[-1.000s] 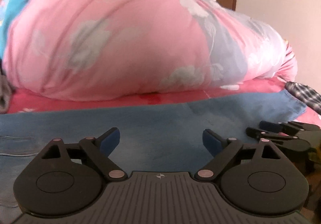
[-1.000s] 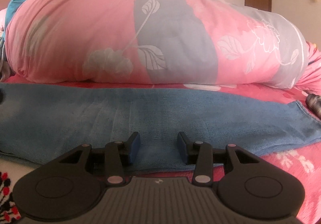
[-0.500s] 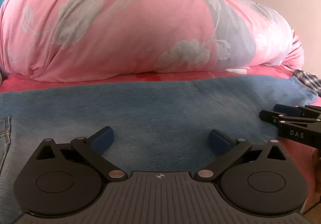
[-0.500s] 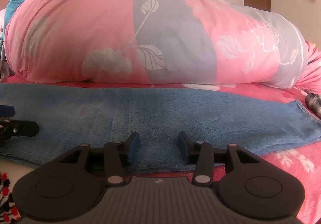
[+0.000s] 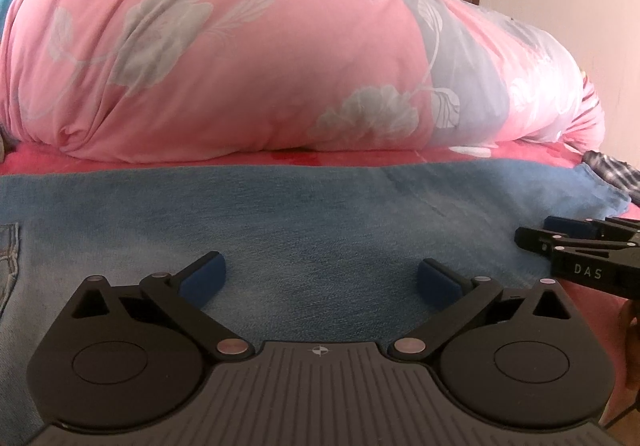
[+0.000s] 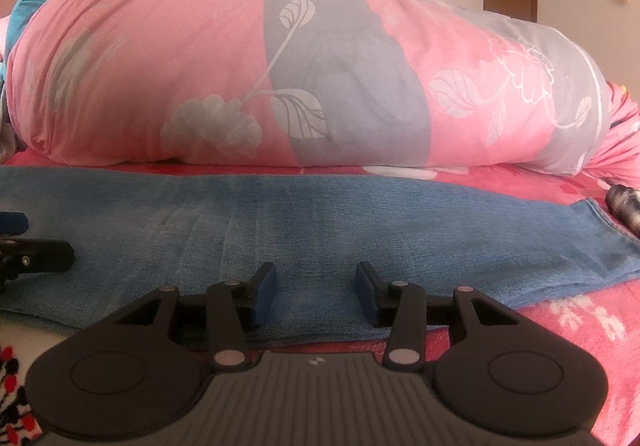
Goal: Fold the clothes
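Over flat jeans [image 5: 320,222], spread fingers [image 5: 202,278]

The jeans [image 5: 320,214] were matt, faded blue denim. The far quilt [image 5: 240,46] was smooth pink printed cotton. Both tongs' frames looked like matt black plastic, their pads [image 6: 266,294] blue.

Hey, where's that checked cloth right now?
The checked cloth shows at the far right edge of both wrist views, on the red bedsheet just past the jeans' hem, below the pink duvet's end.

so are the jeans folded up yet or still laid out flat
Laid out flat: the jeans stretch as one long strip across the pink bedsheet, hem at the right, with no crosswise fold.
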Motion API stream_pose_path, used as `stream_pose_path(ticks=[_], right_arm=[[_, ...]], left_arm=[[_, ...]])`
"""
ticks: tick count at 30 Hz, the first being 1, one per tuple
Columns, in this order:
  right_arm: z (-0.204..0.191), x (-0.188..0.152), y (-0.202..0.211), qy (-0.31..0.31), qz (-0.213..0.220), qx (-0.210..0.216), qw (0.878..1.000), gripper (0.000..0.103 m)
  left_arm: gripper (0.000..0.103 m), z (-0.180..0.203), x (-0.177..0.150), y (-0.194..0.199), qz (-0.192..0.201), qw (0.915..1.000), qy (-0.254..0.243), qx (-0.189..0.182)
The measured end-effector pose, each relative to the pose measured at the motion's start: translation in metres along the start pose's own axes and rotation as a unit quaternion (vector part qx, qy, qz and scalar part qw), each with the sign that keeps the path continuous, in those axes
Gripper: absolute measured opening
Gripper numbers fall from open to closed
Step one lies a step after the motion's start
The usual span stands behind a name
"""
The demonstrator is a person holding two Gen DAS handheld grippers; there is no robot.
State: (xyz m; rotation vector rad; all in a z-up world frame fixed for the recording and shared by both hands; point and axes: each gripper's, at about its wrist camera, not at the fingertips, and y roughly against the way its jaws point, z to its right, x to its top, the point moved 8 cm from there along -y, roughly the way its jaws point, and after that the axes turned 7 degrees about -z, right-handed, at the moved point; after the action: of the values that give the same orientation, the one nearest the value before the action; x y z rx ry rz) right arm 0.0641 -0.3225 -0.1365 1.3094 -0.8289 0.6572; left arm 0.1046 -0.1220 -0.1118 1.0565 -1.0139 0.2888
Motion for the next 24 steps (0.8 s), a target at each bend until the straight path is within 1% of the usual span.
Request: stream_pose_path(ticks=[5, 8, 10, 11, 12, 13, 14, 16, 19, 22, 24], right_arm=[[0.000, 0.001, 0.000, 0.002, -0.004, 0.002, 1.000, 0.047], [0.001, -0.002, 0.005, 0.010, -0.004, 0.003, 1.000, 0.050], [0.002, -0.005, 0.012, 0.022, -0.003, -0.001, 1.000, 0.058], [0.003, -0.006, 0.016, 0.027, -0.004, -0.003, 1.000, 0.061], [0.006, -0.007, 0.022, 0.029, -0.006, -0.004, 1.000, 0.066], [0.008, -0.006, 0.026, 0.026, -0.008, -0.005, 1.000, 0.075], [0.013, -0.006, 0.031, 0.022, -0.013, -0.008, 1.000, 0.078], [0.025, -0.001, 0.040, 0.008, -0.014, -0.013, 1.000, 0.079], [0.038, 0.018, 0.049, -0.006, 0.009, -0.021, 1.000, 0.080], [0.043, 0.037, 0.041, 0.007, 0.022, -0.037, 0.999, 0.080], [0.044, 0.044, 0.028, 0.011, 0.017, -0.039, 0.999, 0.081]], left_arm=[[0.103, -0.001, 0.000, 0.001, 0.000, 1.0000, 0.002, -0.001], [0.103, -0.001, 0.000, 0.001, 0.001, 1.0000, 0.004, -0.004], [0.103, -0.001, 0.000, 0.001, 0.001, 1.0000, 0.004, -0.004], [0.103, -0.001, 0.000, 0.001, 0.001, 1.0000, 0.004, -0.003], [0.103, -0.001, 0.000, 0.001, 0.001, 1.0000, 0.003, -0.003], [0.103, -0.001, 0.000, 0.001, 0.001, 1.0000, 0.003, -0.003], [0.103, -0.001, 0.000, 0.001, 0.001, 1.0000, 0.003, -0.003], [0.103, -0.001, 0.000, 0.001, 0.001, 1.0000, 0.003, -0.002], [0.103, 0.000, 0.000, 0.001, 0.001, 1.0000, 0.001, 0.001], [0.103, 0.001, 0.000, 0.001, 0.001, 1.0000, 0.000, 0.002], [0.103, 0.001, 0.000, 0.001, 0.001, 1.0000, 0.000, 0.002]])
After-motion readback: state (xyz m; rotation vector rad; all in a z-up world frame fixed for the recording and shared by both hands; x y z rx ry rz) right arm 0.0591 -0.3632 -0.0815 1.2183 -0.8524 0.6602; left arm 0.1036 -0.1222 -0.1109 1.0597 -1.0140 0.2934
